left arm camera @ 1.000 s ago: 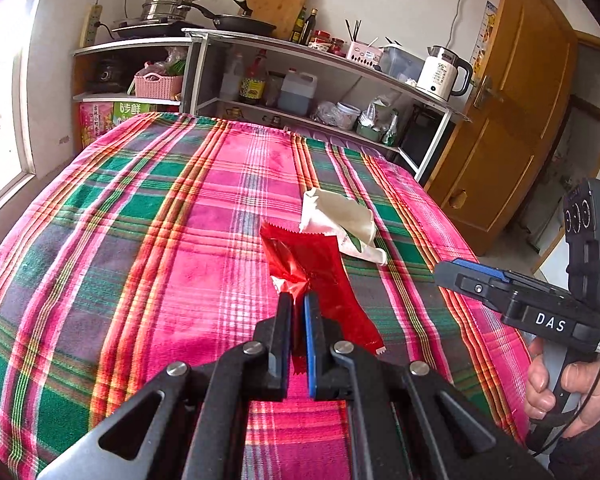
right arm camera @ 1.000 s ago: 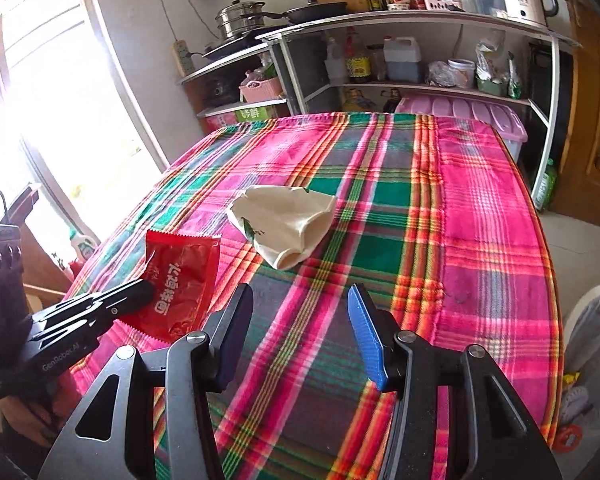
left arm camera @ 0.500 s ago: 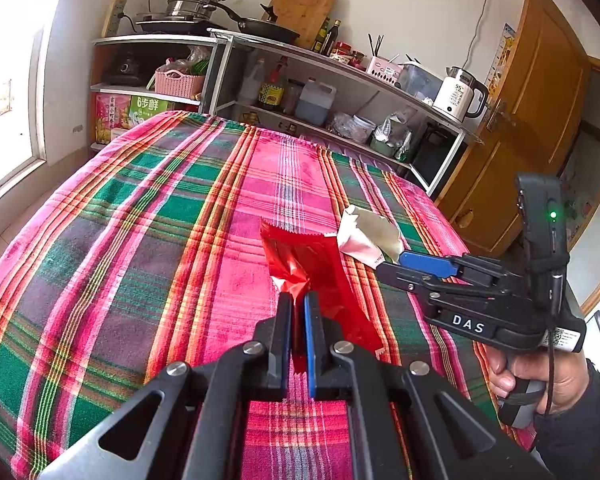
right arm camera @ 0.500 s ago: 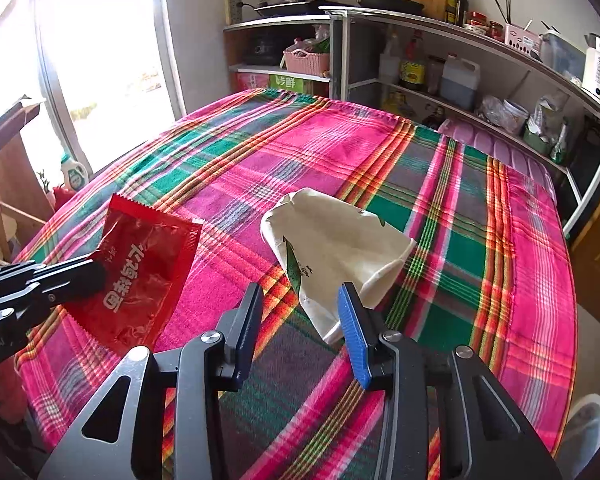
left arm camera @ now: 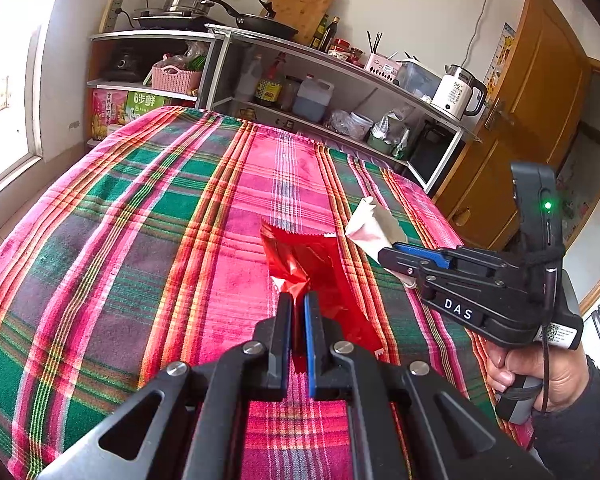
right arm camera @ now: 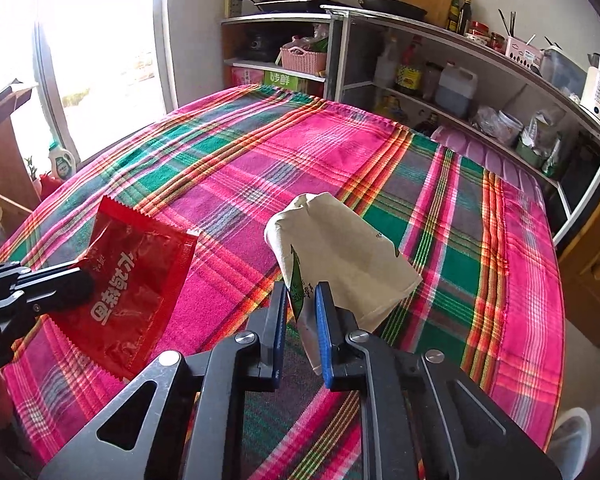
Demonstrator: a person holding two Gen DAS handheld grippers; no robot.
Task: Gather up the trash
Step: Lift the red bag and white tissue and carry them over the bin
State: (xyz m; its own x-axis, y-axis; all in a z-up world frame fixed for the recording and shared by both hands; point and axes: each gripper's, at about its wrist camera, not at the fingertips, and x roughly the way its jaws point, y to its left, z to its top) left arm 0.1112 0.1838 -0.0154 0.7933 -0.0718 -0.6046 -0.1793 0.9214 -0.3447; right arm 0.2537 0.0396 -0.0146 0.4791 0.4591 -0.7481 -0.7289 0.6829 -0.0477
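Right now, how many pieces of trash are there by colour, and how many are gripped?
Red wrapper: 1, gripped by the left gripper
White wrapper: 1, gripped by the right gripper
Total: 2 pieces, both gripped

Left gripper clamps a red foil wrapper above a plaid-covered bench, while the right gripper, held in a person's hand, has just been closing on a white paper wrapper.
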